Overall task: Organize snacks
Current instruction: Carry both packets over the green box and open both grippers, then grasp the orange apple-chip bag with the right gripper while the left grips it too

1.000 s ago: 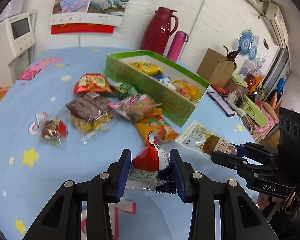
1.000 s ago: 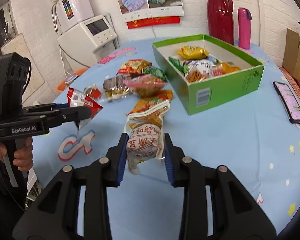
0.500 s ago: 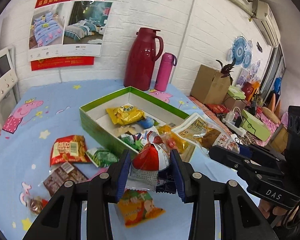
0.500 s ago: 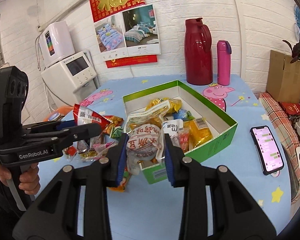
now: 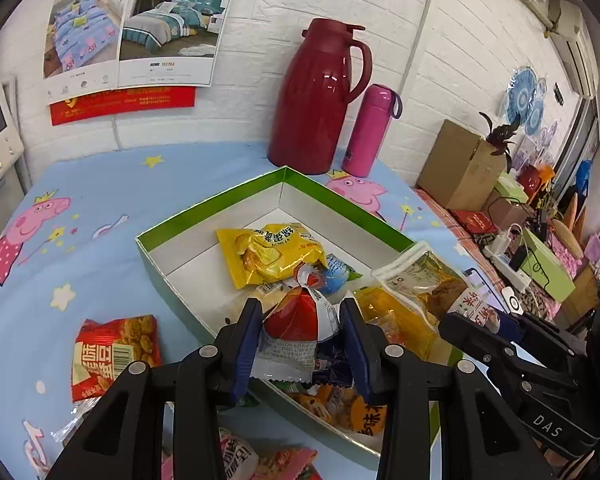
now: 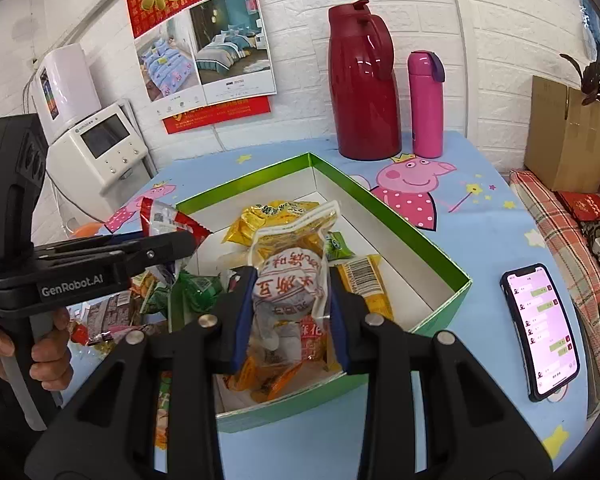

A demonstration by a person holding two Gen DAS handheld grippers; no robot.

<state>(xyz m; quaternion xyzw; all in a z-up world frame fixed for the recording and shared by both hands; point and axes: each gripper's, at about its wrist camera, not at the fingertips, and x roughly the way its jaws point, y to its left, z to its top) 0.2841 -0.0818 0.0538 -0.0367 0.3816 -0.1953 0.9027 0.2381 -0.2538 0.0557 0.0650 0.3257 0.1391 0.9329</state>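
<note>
Both grippers, left [image 5: 300, 344] and right [image 6: 290, 316], clamp snack packets over the green box's [image 6: 420, 240] open interior.

Bright even indoor light, sharp focus, fisheye-warped dark edges

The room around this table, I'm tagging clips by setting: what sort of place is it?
Probably a lived-in home room, not a lab: a cartoon-pig tablecloth, a red thermos jug against a white brick wall, and a bedding calendar with a red banner.
</note>
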